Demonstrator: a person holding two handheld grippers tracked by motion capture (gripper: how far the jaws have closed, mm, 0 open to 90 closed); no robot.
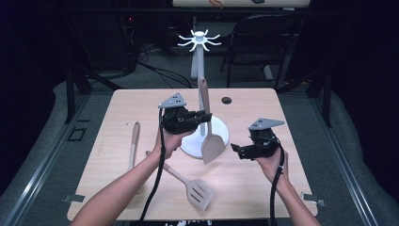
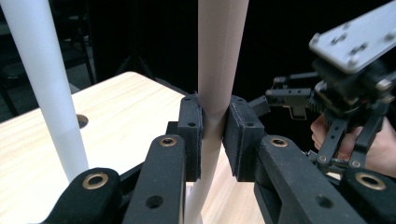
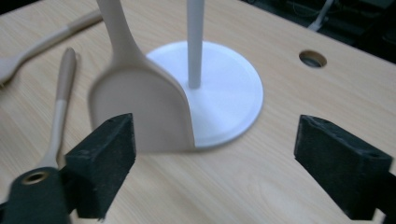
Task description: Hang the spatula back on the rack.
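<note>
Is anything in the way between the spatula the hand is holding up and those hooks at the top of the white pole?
Nothing visible blocks it. The left gripper holds the spatula upright by its handle, right beside the white pole. Above the handle's tip there is open space up to the hooks. The right gripper is open, off to the side.

Light wood counter [image 1: 117, 101] carries white stand base [image 1: 221, 134] just beyond right tool [image 1: 235, 149]; slotted spatula [image 1: 195, 190] and wooden spoon [image 1: 133, 143] lie below left tool [image 1: 207, 114].
</note>
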